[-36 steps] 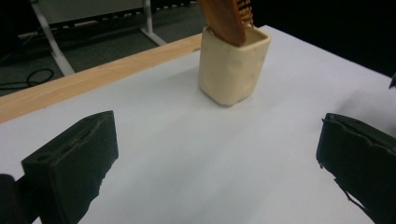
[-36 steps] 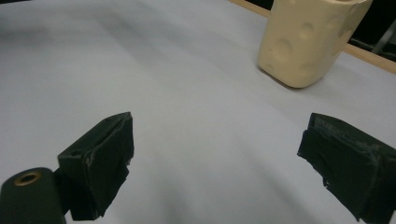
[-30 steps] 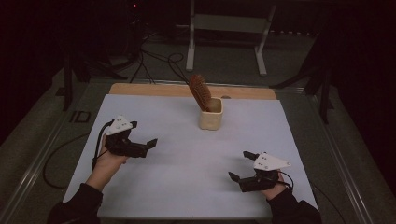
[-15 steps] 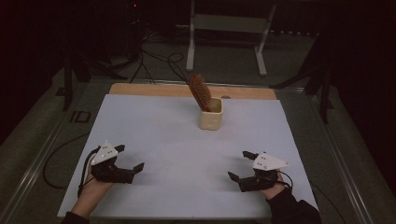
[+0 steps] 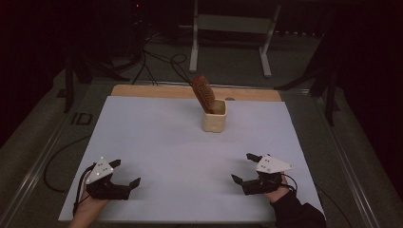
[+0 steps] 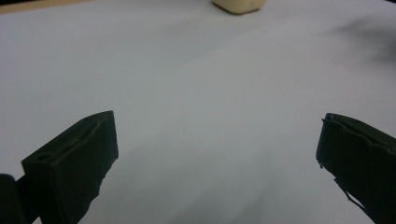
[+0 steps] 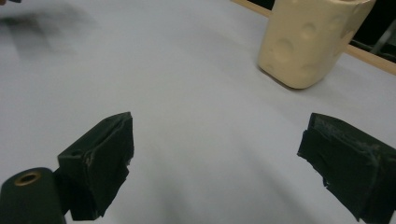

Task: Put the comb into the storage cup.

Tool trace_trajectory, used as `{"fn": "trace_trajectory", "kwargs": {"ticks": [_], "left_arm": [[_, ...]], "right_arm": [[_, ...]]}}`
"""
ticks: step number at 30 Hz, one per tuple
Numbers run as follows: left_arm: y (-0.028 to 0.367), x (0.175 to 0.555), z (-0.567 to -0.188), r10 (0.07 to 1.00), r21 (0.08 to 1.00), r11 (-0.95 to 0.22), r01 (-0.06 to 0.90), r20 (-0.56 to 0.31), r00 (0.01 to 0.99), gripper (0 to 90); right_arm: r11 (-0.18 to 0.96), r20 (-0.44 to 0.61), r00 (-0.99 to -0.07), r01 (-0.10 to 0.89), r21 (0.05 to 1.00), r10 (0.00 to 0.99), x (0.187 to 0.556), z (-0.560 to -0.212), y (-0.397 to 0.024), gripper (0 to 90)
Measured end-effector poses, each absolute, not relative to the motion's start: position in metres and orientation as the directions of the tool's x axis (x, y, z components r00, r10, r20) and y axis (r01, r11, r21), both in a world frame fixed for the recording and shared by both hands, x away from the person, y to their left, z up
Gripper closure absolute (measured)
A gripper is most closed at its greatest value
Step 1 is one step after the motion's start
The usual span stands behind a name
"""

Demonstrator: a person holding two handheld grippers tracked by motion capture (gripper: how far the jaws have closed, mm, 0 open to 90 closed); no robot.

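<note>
A cream cup with dimpled sides stands at the far middle of the white table sheet, and a brown hairbrush leans out of it to the left. The cup's base shows at the top of the left gripper view, and the cup stands ahead to the right in the right gripper view. My left gripper rests near the front left edge, open and empty. My right gripper sits at the front right, open, nothing between its jaws.
A wooden strip runs along the table's far edge. Beyond it stand a metal stand and cables on a dark floor. A cable trails off the table's left side.
My left gripper has pulled back from mid-left of the table to the front left edge. The right gripper has stayed put. The cup and brush are unmoved.
</note>
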State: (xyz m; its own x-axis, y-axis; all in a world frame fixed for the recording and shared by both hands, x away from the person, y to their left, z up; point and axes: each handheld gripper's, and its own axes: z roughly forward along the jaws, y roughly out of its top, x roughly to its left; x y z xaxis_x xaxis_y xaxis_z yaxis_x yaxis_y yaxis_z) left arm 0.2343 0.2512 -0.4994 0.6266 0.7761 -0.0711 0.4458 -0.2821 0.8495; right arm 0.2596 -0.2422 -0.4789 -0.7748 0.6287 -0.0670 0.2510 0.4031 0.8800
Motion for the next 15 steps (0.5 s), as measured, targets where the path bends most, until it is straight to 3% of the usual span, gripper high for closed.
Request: {"fn": "trace_trajectory", "kwargs": {"ticks": [15], "left_arm": [[0.2575,0.2279,-0.5102,0.777,0.845,-0.288,0.450,-0.068,0.626,0.0]], "right_arm": [[0.406,-0.069,-0.777,0.249,0.879,0.625,0.2601,-0.4801,-0.2417,9.0]]}}
